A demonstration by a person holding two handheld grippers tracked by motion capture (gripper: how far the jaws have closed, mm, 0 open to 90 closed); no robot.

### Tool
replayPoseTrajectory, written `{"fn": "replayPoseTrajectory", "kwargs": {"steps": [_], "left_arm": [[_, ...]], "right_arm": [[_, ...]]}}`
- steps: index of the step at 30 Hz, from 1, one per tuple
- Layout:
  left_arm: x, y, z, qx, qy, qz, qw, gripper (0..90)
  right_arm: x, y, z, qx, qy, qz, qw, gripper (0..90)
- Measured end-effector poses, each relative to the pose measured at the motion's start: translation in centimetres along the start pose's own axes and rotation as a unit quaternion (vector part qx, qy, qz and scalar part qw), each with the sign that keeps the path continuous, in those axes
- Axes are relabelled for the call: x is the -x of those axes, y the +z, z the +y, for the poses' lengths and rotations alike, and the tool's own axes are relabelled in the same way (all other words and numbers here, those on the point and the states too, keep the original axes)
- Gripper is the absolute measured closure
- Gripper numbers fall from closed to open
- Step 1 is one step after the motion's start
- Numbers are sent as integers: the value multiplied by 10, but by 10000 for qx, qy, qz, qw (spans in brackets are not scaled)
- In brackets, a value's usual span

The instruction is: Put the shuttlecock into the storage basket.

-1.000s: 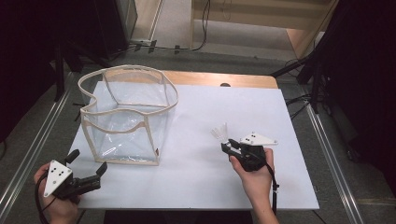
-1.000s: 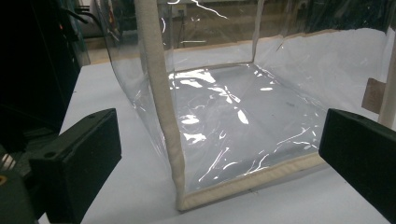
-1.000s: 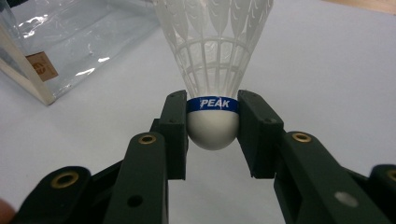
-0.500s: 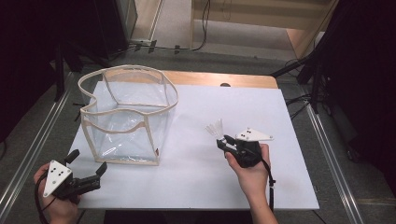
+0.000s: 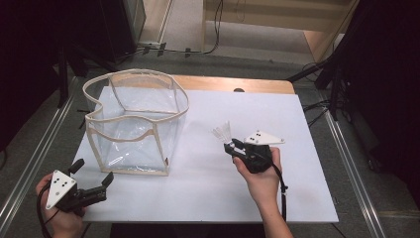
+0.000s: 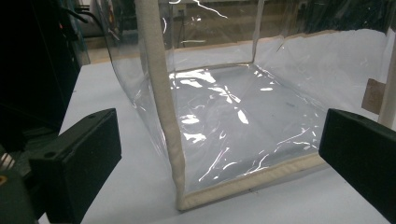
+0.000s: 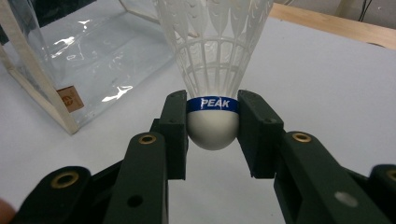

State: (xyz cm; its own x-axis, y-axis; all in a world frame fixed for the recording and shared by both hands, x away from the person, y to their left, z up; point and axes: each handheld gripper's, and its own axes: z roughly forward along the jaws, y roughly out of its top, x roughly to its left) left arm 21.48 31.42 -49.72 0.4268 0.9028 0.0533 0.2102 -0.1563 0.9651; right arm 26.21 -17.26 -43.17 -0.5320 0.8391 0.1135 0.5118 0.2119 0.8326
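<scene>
On the right half of the white counter (image 5: 297, 198), the right claw (image 5: 229, 147) is clamped on a white plastic shuttlecock (image 5: 222, 133), its jaws pressing either side of the rounded cork just below the blue band printed PEAK. Gripping the firm base rather than the flimsy skirt likely keeps the shuttlecock (image 7: 212, 70) from crushing and leaves the skirt pointing forward, away from the hand. It seems to be held just clear of the counter, well apart from the container.

That container is a clear plastic bag (image 5: 133, 124) with cream fabric trim, standing upright on the left half of the counter with its mouth open to the top. Nothing can be seen inside it; the left gripper view looks through its shiny wall to a bare floor panel.

The left claw (image 5: 91, 171) rests near the counter's front left corner, jaws apart and holding nothing, pointed at the bag's near corner seam (image 6: 163, 116), probably placed to steady the bag when the shuttlecock goes in.
</scene>
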Motion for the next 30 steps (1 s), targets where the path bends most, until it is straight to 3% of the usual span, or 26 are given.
{"fn": "replayPoseTrajectory", "kwargs": {"steps": [30], "left_arm": [[0, 0, 0, 9, 9, -17, 10000, 0]], "right_arm": [[-7, 3, 30, 230, -79, 159, 9996, 630]]}}
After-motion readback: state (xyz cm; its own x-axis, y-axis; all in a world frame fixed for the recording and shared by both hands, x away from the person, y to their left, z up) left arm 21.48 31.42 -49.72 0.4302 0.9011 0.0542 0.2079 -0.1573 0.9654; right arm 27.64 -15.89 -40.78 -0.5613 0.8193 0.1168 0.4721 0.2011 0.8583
